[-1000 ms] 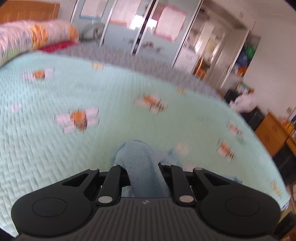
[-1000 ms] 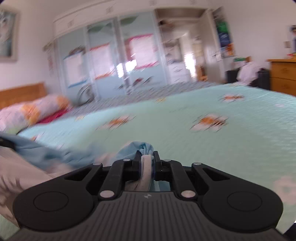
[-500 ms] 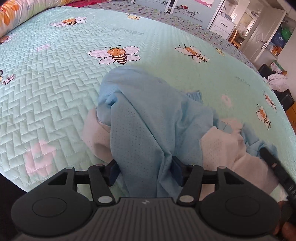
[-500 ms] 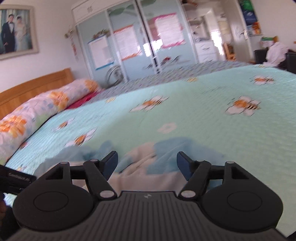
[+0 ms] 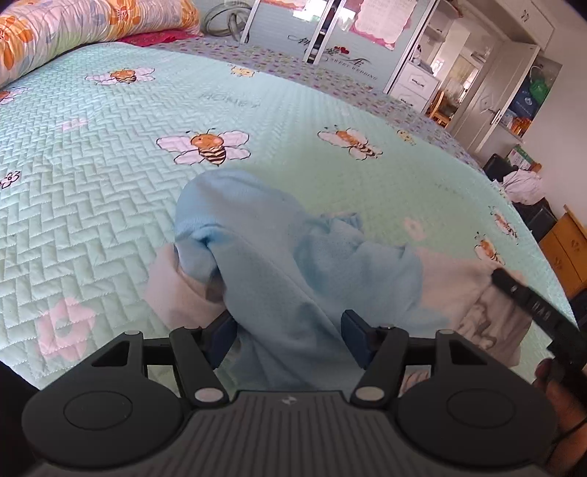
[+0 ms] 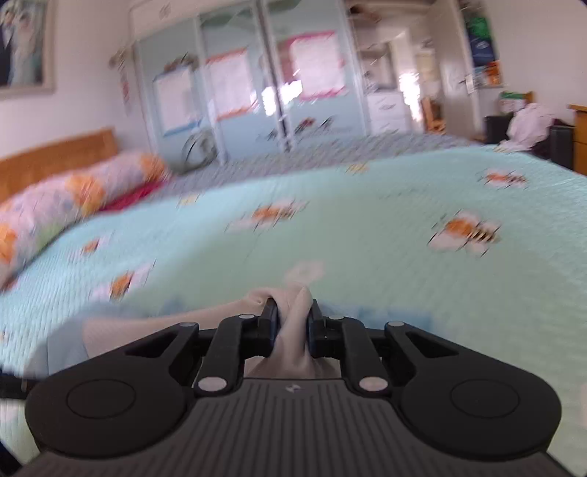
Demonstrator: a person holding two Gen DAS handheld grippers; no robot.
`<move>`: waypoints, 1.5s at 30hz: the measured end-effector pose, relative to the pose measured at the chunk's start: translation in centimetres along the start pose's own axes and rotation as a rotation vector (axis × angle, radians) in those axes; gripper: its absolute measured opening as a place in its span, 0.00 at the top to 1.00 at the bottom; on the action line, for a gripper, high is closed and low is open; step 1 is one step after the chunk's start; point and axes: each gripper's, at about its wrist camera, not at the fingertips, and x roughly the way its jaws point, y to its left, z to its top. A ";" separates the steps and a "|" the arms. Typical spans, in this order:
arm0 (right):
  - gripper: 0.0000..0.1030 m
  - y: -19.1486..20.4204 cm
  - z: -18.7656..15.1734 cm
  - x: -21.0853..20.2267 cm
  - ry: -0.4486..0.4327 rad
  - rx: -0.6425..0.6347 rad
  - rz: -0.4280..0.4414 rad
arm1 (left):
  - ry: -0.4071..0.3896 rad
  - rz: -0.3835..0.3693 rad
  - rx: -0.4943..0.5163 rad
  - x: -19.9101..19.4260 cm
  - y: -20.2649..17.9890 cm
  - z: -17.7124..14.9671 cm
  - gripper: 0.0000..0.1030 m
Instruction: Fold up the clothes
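- Bedroom. Mint-green quilted bedspread with bee print (image 5: pixel 293 121) covers the bed; long floral bolster pillow (image 5: pixel 73 25) far left, mirrored wardrobe doors (image 6: pixel 256 91) at the far wall.
- Left gripper (image 5: pixel 290 337): jaws have just been opening and now stand spread. A ridge of the light-blue perforated knit garment (image 5: pixel 279 257) runs between them, but neither pad clearly presses it. Reads as released, cloth merely draped through.
- Right gripper (image 6: pixel 291 326): jaws have just been closing; the pads are now clamped on a bunched fold of pale cream cloth (image 6: pixel 293 312). From the left wrist view this looks like the white part of the same garment (image 5: pixel 451 282), near right of the heap.
- In that view the right gripper's black finger (image 5: pixel 532 304) reaches in from the near right edge onto the white fabric.
- Garment lies crumpled at the near edge of the bed, blue on top, white at both sides; not yet spread flat.
- Judgement: right pinch taken to pull an edge out, left let go to re-grip elsewhere. Folding proper not started.
- Right wrist view is motion-blurred; cannot tell which hem or corner is pinched.
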 end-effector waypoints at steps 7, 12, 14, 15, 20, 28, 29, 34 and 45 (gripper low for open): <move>0.28 1.4 -1.9 -1.3 0.095 -0.018 0.220 | 0.050 0.001 -0.022 1.2 0.3 -0.9 0.36; 0.23 8.1 -6.2 -0.2 0.176 -0.440 0.246 | 0.056 0.005 -0.012 1.4 0.2 -1.2 0.36; 0.43 8.7 -6.4 0.7 0.182 -0.491 0.239 | 0.057 0.008 -0.006 1.5 0.1 -1.3 0.36; 0.64 8.5 -6.0 1.3 0.187 -0.480 0.248 | 0.056 0.002 -0.005 1.4 0.0 -1.3 0.36; 0.96 3.0 1.2 2.3 0.035 -0.126 0.124 | 0.013 -0.011 0.017 0.5 -0.4 -1.1 0.35; 0.29 -1.3 1.8 -1.3 0.096 -0.049 0.343 | 0.031 -0.004 0.041 1.0 -1.1 -1.0 0.35; 0.29 -0.6 0.8 -1.8 0.126 -0.107 0.385 | 0.036 -0.003 0.040 1.0 -1.1 -1.1 0.35; 0.27 4.0 -3.9 -2.1 0.239 -0.361 0.434 | 0.026 -0.002 0.022 0.7 -0.7 -0.9 0.35; 0.90 2.0 0.8 2.3 0.116 -0.139 0.202 | 0.041 -0.017 -0.001 1.1 -0.2 -1.5 0.35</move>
